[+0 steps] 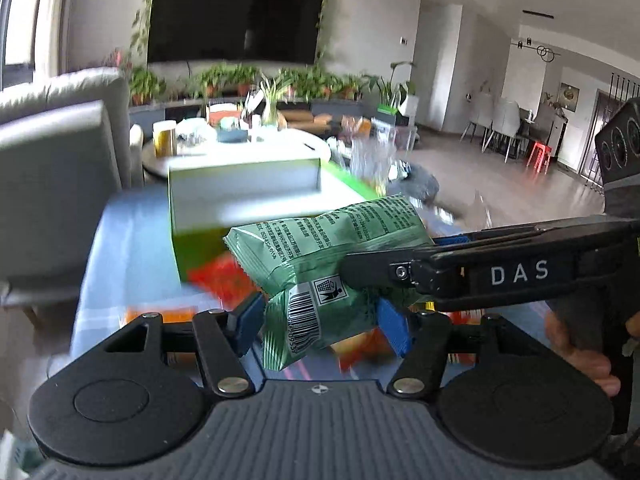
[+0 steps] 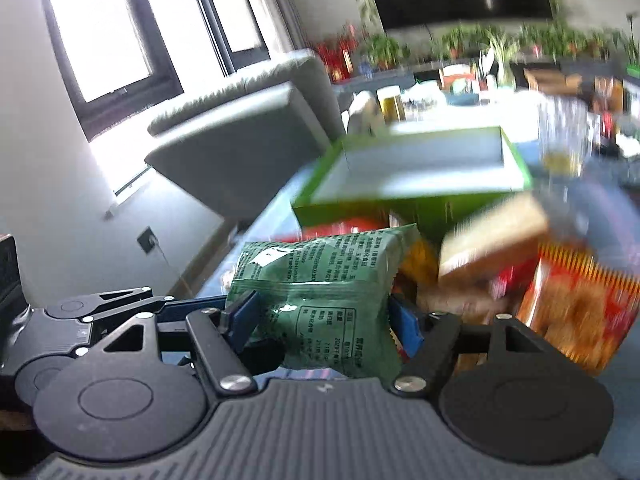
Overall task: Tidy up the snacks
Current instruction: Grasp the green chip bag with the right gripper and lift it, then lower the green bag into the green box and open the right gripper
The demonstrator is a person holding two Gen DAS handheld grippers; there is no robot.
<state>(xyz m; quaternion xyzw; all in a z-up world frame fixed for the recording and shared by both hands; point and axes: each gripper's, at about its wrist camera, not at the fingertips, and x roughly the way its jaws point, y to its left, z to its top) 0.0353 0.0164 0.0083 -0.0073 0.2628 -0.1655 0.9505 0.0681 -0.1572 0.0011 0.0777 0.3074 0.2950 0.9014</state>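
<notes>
ahead: open green box (image 1: 244,184) blocks the way forward, its inside bare
below: loose snack packs (image 2: 576,312) crowd the bench (image 1: 132,232)
left: grey sofa (image 1: 56,184) close beside
right: clear cup (image 2: 564,140) beside the box

Two snack packets (image 1: 320,280) (image 2: 320,292) between the fingers of the left gripper (image 1: 316,322) and right gripper (image 2: 320,320), open box (image 1: 244,196) behind them on the table (image 1: 132,240), sofa (image 1: 56,184) left, more snack packs (image 2: 576,312) right.

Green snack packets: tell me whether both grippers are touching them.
Touching. Left wrist view shows the left gripper squeezing a green packet; right wrist view shows the right gripper squeezing another.
</notes>
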